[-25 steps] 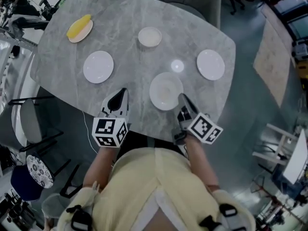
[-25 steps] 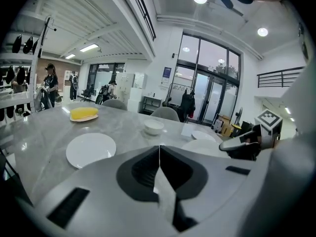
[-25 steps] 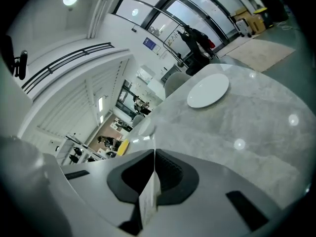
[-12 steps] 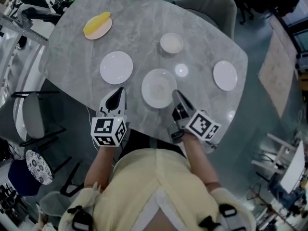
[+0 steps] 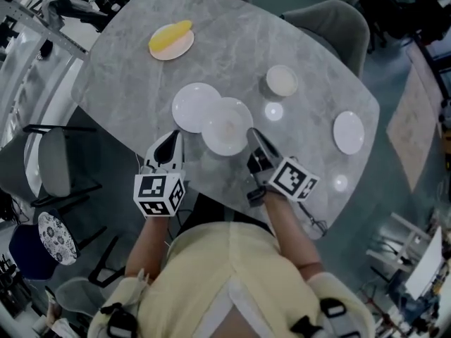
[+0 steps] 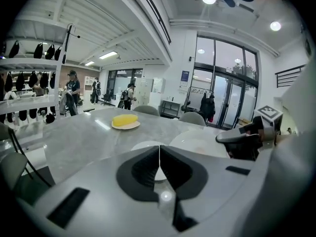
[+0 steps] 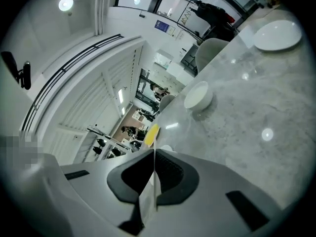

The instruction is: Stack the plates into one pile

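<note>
My right gripper [image 5: 251,132] is shut on the near rim of a white plate [image 5: 227,125], whose thin edge shows between the jaws in the right gripper view [image 7: 148,196]. The held plate overlaps the right edge of a second white plate [image 5: 192,106] lying on the grey marble table [image 5: 232,41]. A third white plate [image 5: 349,132] lies far right. My left gripper [image 5: 177,134] is shut and empty, just short of the second plate's near rim. In the left gripper view the second plate [image 6: 143,145] and the held plate [image 6: 200,141] show beyond the shut jaws.
A small white bowl [image 5: 282,80] sits right of the plates, near a bright light reflection. A tan dish with a yellow item [image 5: 171,42] rests at the far left. Chairs [image 5: 331,20] stand beyond the table and at its left [image 5: 42,167].
The right gripper has carried its plate leftward across the table until it overlaps the left plate. The left gripper has shifted along, staying shut near that plate's rim.
</note>
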The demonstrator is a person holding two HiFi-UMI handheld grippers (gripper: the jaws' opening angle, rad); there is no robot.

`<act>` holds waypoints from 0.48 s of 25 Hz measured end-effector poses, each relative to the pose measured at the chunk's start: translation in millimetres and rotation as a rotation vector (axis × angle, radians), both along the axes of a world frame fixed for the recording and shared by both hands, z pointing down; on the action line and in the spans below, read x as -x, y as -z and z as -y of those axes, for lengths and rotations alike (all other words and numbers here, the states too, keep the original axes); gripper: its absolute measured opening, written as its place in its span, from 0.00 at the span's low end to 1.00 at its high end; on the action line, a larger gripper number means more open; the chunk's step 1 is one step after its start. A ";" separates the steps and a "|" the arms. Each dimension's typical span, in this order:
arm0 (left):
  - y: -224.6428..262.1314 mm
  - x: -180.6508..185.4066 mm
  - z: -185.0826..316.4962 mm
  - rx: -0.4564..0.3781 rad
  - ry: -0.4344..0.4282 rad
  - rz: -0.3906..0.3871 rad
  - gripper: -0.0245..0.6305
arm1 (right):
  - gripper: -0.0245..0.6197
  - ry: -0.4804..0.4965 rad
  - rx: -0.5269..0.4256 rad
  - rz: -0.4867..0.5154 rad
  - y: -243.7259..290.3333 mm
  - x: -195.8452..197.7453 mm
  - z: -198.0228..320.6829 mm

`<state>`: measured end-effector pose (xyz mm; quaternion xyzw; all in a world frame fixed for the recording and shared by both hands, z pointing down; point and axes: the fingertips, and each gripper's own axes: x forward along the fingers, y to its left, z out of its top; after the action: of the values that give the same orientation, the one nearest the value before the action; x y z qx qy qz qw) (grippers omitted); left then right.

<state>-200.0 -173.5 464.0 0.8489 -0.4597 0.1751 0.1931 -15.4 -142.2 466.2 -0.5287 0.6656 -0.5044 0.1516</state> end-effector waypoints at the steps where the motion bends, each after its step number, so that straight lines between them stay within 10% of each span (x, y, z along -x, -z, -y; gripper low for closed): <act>1: -0.8 5.1 2.8 0.001 0.006 0.000 0.04 | 0.05 0.003 0.004 0.003 -1.9 5.0 4.7; 12: -8.9 41.6 22.9 0.021 0.033 0.000 0.04 | 0.06 0.007 0.017 -0.005 -19.9 42.9 47.5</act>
<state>-241.6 -196.4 472.9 0.8392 -0.4716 0.1767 0.2051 -58.2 -189.7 486.1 -0.5289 0.6636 -0.5091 0.1437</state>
